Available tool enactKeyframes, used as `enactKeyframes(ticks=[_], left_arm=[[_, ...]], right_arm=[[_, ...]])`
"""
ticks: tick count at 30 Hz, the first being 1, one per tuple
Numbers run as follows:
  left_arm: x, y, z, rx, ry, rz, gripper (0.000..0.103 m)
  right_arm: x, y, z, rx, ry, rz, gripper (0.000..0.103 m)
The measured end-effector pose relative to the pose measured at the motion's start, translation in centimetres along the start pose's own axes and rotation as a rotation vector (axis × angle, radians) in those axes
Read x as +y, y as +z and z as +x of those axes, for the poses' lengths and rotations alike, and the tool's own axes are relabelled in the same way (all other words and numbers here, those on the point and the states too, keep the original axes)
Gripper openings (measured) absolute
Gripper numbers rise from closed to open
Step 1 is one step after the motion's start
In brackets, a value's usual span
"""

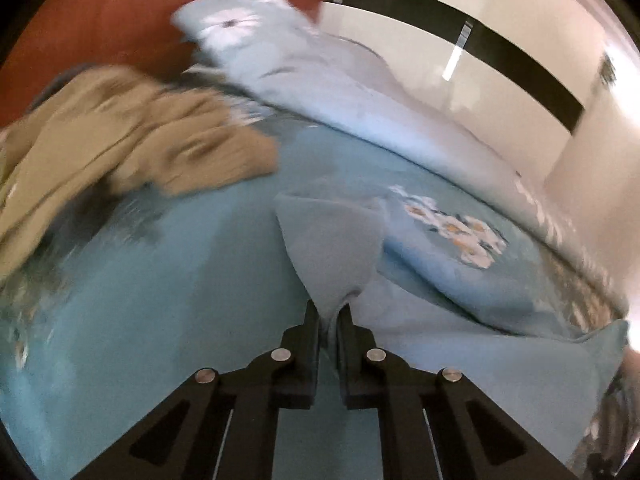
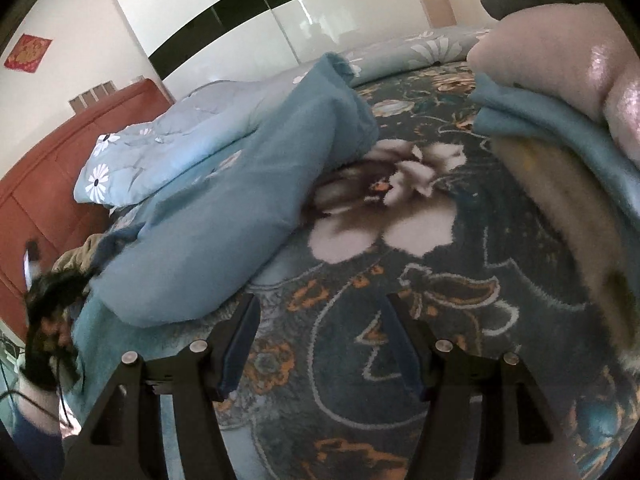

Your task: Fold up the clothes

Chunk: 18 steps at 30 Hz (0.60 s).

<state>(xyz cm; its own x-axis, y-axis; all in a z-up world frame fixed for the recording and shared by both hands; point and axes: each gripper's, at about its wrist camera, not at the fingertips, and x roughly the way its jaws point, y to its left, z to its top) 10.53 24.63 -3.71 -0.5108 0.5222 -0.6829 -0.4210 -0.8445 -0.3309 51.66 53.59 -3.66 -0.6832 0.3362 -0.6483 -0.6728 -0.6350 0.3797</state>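
Note:
A light blue garment lies spread over the bed. My left gripper is shut on a raised fold of it, and the cloth fans up from between the pads. The same blue garment shows in the right wrist view as a long bunched ridge running to the left edge. My right gripper hovers open over the dark floral blanket, just right of the garment, with nothing between its fingers.
A crumpled tan garment lies at the left. A stack of folded pink, blue and beige clothes sits at the right. A daisy-print quilt lies against the red headboard. A white wardrobe stands behind.

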Motion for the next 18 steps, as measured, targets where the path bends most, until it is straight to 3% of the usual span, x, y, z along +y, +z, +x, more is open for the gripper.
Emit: enactKeyframes(ticks=[4, 7, 10, 15, 18], left_arm=[[3.7, -1.8, -0.3, 0.078, -0.027, -0.119, 0.009], [4.4, -2.5, -0.8, 0.092, -0.033, -0.105, 0.012], [3.0, -2.3, -1.8, 0.060, 0.003, -0.005, 0.017], [0.1, -0.4, -2.2, -0.005, 0.074, 0.170, 0.054], [-2.1, 1.4, -0.5, -0.007, 0.120, 0.275, 0.056]], right_arm=[[0.2, -0.2, -0.1, -0.007, -0.006, 0.014, 0.065], [0.5, -0.2, 0.0, 0.000, -0.004, 0.014, 0.065], [0.9, -0.2, 0.2, 0.004, -0.010, 0.000, 0.065], [1.4, -0.3, 0.6, 0.002, -0.015, -0.001, 0.072], [1.6, -0.3, 0.8, -0.001, -0.020, -0.002, 0.073]])
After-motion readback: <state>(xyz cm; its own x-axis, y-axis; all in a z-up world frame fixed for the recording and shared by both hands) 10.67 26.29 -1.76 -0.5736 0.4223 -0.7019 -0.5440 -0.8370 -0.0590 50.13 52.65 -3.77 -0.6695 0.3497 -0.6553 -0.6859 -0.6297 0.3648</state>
